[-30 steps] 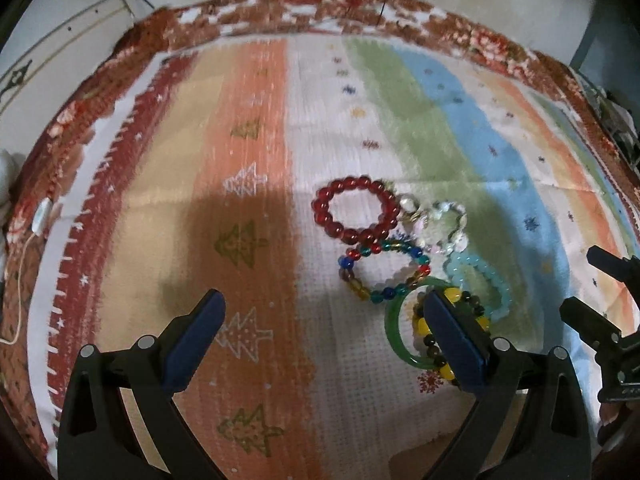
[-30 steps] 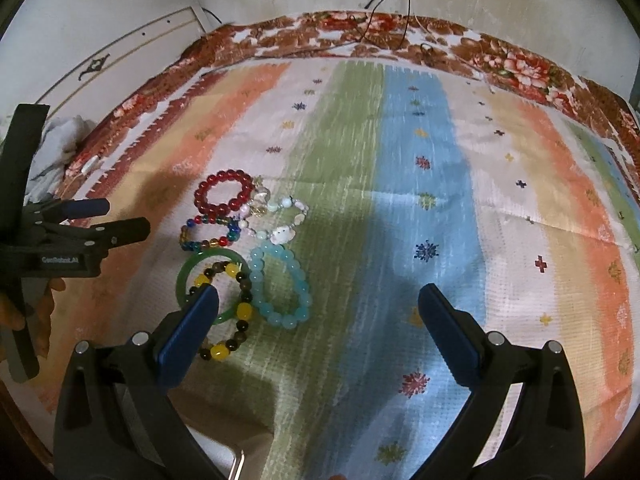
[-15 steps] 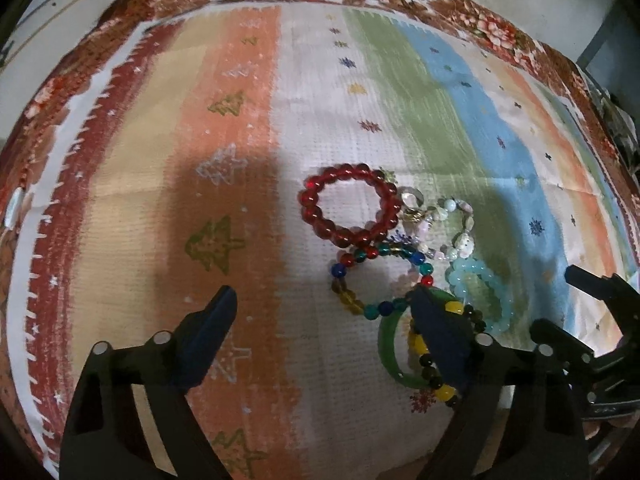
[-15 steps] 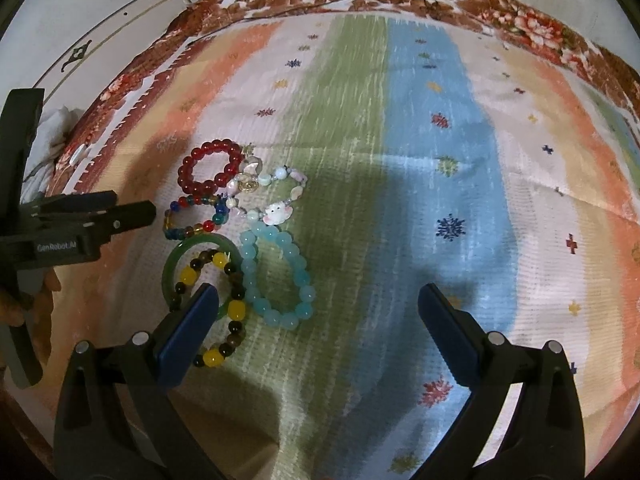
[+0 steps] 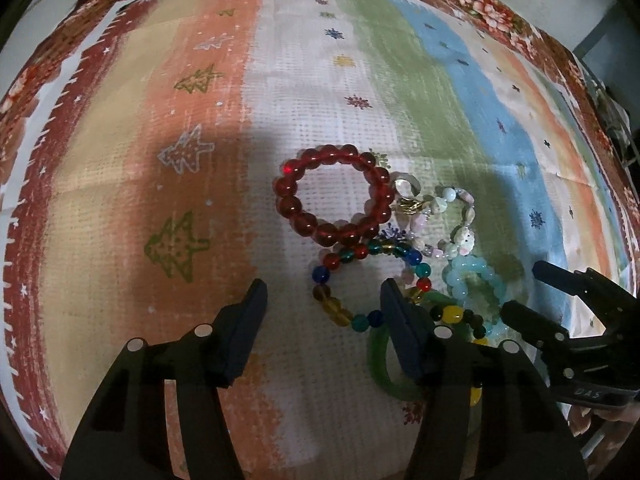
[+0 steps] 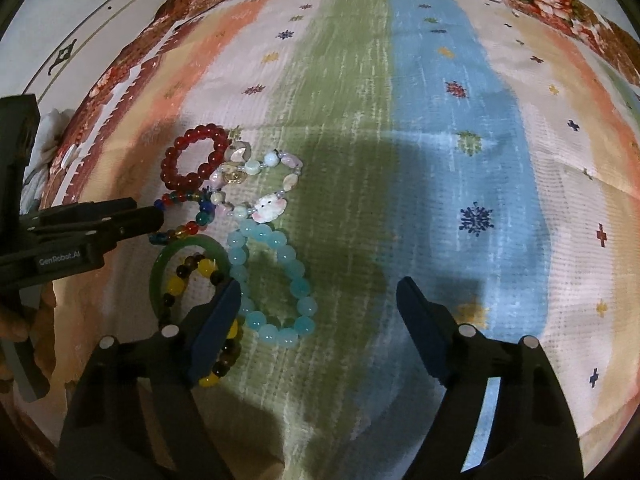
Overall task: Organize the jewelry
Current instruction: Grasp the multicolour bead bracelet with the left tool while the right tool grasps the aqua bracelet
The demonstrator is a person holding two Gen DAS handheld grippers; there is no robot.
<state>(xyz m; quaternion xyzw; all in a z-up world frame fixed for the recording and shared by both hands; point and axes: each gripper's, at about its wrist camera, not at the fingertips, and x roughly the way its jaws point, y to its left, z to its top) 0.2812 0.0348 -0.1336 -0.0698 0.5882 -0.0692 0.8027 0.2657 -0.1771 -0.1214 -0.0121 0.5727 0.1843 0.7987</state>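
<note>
Striped cloth-covered surface [image 6: 440, 160], cluster of beaded bracelets [image 6: 276, 280], green bangle [image 5: 380, 364]

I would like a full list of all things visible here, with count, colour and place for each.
red bead bracelet: one, red, farthest in the cluster
shell charm bracelet: one, white and pink, right of the red one
multicolour bead bracelet: one, mixed colours, below the red one
green bangle: one, green, near side
yellow and dark bead bracelet: one, overlapping the bangle
aqua bead bracelet: one, light blue, right of the bangle
striped cloth: one, multicoloured, under everything
left tongs: closing, nothing gripped
right tongs: closing, nothing gripped
</note>
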